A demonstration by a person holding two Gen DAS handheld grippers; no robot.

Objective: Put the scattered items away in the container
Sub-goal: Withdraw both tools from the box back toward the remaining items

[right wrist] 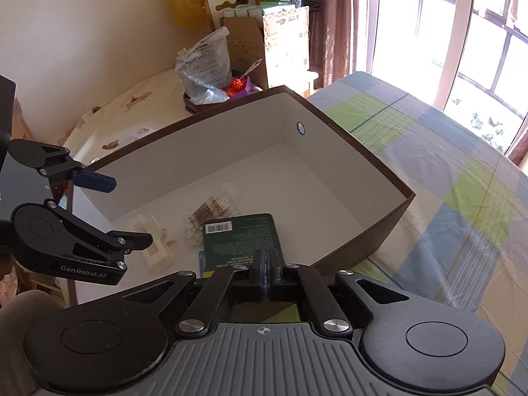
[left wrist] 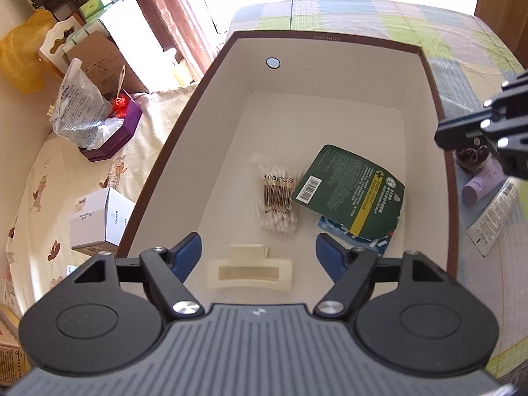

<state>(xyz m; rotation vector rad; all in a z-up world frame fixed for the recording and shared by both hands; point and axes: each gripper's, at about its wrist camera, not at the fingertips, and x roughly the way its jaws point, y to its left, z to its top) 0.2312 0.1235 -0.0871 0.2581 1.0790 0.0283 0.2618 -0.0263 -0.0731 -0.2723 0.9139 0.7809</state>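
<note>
Two left fingers (left wrist: 188, 252) spread above hair clip (left wrist: 249, 270) in box (left wrist: 330, 38), right fingers (right wrist: 266, 272) pressed together

A bed (right wrist: 462, 178) spread with a checked cover of blue, green and grey carries a large brown box (left wrist: 442, 105), open at the top and white inside. Just beside the box's right wall, on the cover, lie a small lilac tube (left wrist: 482, 182), a white printed sachet (left wrist: 493, 216) and a dark brown item (left wrist: 470, 158) too hidden to name.
</note>
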